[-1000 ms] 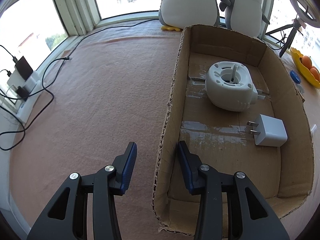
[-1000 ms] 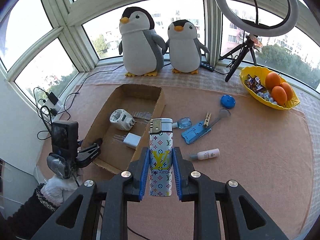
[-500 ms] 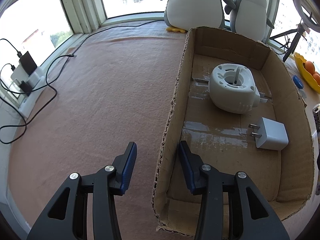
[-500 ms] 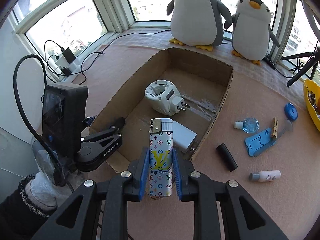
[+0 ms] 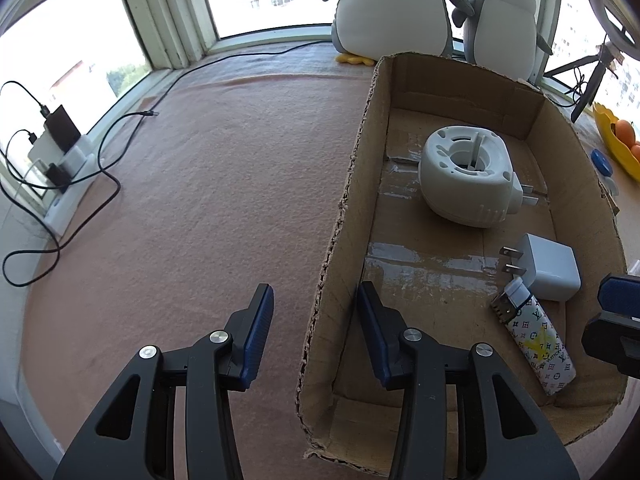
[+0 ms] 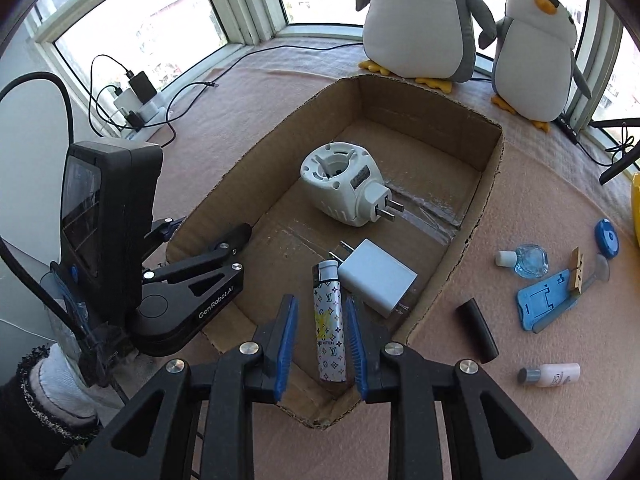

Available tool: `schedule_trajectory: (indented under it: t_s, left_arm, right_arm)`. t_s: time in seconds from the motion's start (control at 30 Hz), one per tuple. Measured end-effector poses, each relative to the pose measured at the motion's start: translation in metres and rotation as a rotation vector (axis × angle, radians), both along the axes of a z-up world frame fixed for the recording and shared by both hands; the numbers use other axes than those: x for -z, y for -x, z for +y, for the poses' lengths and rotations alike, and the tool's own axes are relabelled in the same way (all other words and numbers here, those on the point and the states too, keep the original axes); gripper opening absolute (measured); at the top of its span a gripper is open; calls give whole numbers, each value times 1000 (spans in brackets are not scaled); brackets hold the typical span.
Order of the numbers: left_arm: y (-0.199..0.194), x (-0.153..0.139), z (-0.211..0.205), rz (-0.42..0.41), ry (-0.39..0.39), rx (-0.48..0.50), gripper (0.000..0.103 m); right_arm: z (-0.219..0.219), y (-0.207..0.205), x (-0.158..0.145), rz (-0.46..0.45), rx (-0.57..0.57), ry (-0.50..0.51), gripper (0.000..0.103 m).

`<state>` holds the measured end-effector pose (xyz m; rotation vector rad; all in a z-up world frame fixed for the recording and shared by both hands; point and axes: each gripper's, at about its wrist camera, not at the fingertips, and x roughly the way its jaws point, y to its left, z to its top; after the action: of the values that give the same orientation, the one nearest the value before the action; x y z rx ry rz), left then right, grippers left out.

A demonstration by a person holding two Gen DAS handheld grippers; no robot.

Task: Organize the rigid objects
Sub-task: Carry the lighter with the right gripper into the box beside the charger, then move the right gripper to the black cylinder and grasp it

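A cardboard box (image 5: 352, 168) (image 6: 486, 184) lies on the pink mat. Inside it are a white round plug-in device (image 5: 466, 176) (image 6: 344, 188) and a white charger (image 5: 548, 268) (image 6: 378, 276). A patterned lighter (image 5: 536, 340) (image 6: 330, 320) lies flat on the box floor beside the charger. My right gripper (image 6: 320, 308) hovers over the lighter. Its jaws are opening, and both pads stand clear of the lighter between them. My left gripper (image 5: 314, 292) (image 6: 208, 226) straddles the box's left wall, with a gap showing on both sides of the cardboard.
Right of the box lie a black cylinder (image 6: 478, 330), a small white bottle (image 6: 554, 374), a blue stand (image 6: 546, 300), a clear blue bottle (image 6: 528, 260) and a blue cap (image 6: 606, 238). Two plush penguins (image 6: 420, 20) stand behind. A power strip with cables (image 5: 60, 152) sits far left.
The right gripper came down over the box's near end. The lighter, held upright before, now lies on the box floor with the jaws spread off it. The left gripper stayed put.
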<state>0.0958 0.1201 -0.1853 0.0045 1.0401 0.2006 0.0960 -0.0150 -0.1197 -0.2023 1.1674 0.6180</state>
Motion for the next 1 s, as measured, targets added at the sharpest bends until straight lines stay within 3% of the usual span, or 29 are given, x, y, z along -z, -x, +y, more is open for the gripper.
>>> schedule_trajectory:
  t_s: [0.13,0.4,0.6,0.8,1.0]
  left_arm:
    - [0,0,0,1,0,-1,43]
    - [-1,0,0,3,-11,4,43]
    - [-1,-1,-1,5,-19,6,43]
    - [-1,-1,-3,7,-29,5,43]
    - [-2,-1,-3,6,-31,0,43]
  right_arm:
    - [1,1,-6,-33,-4,-3,44]
    - [-24,5,-11,-41,51,-59,47]
    - [-82,8,-13,-60,222,-152,48]
    - [-147,6,-7,-33,372,-169,48]
    - [-165,-2,-1,-26,356,-165,48]
